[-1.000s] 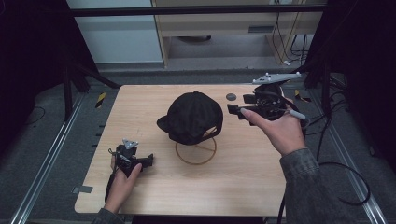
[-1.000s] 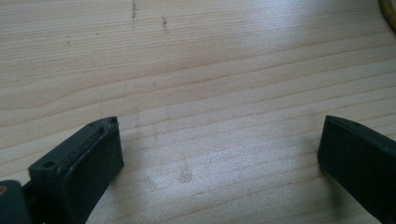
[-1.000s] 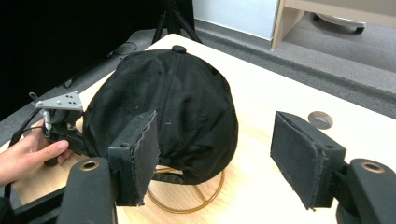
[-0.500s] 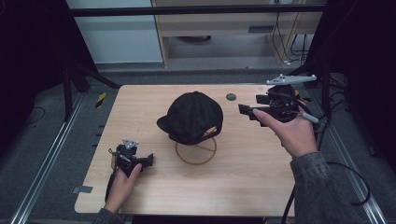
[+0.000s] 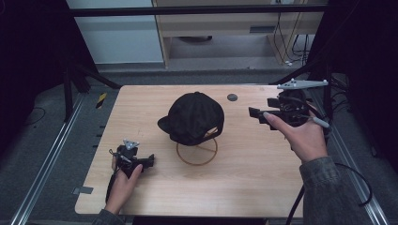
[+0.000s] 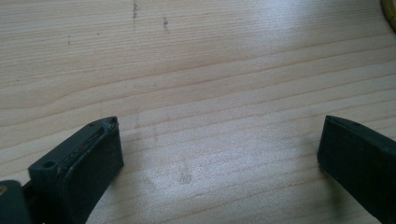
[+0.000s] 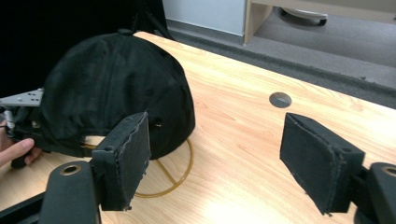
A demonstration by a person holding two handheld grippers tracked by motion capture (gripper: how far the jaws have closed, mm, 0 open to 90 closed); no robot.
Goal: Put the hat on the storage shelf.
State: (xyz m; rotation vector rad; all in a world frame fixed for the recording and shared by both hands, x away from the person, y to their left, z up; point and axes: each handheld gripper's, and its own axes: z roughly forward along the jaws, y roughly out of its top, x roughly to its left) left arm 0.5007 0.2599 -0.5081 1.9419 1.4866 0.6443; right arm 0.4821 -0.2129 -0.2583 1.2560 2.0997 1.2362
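The right tool (image 5: 257, 114) is held above the right part of the surface (image 5: 253, 173), its jaws spread with nothing between them; they have just been opening. It is pointed left at the black cap (image 5: 193, 117), which is perched on a gold wire stand (image 5: 197, 151) at the middle, well apart. The left tool (image 5: 149, 161) is rested at the near left, jaws spread over bare wood.

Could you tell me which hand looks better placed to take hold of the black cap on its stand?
Right, probably: the right gripper is raised, open and aimed at the cap; the left gripper sits low on the table.
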